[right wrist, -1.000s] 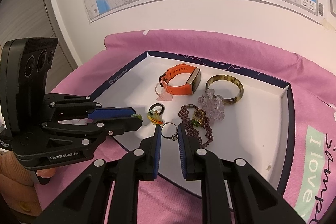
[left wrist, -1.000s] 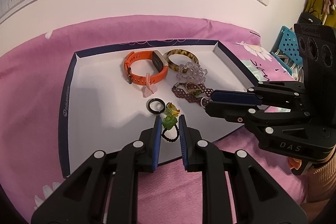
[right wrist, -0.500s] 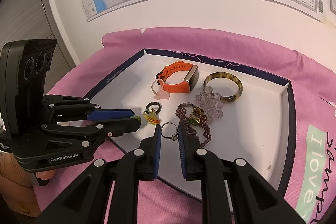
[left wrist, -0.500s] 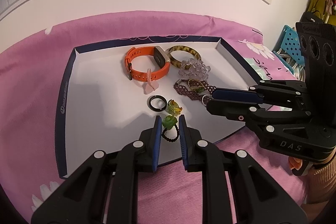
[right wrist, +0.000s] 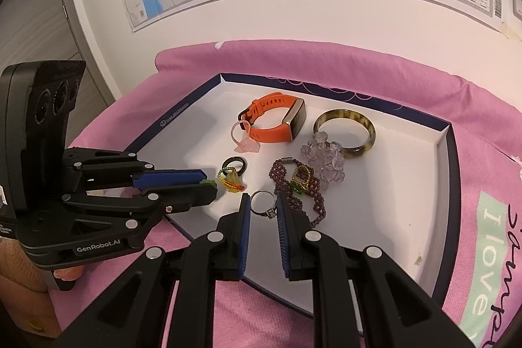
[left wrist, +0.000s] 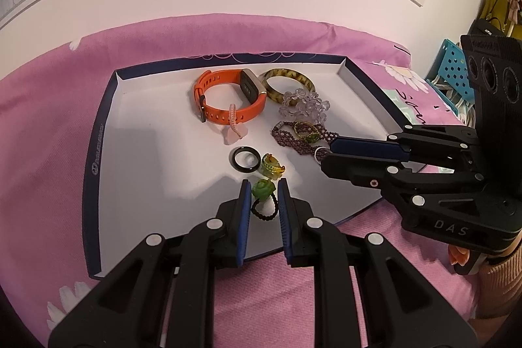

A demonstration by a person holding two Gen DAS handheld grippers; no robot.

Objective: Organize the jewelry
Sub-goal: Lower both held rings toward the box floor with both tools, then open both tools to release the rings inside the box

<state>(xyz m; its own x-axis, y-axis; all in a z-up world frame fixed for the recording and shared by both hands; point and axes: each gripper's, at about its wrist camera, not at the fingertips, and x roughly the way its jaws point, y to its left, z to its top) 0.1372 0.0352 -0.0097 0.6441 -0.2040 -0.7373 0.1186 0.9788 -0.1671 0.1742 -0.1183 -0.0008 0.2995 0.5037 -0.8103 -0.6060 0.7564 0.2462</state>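
Left wrist view: left gripper [left wrist: 264, 196] fingers stay clamped on the green-flower black beaded ring [left wrist: 262, 199], lifted back from the shallow white tray [left wrist: 98, 152], right gripper [right wrist: 263, 206] pinching the thin silver ring [right wrist: 263, 204].

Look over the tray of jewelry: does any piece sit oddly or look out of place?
Yes. A pink ring lies across the orange watch strap, and the clear bead bracelet overlaps the bangle. Nothing looks damaged or spilled; everything sits inside the tray.
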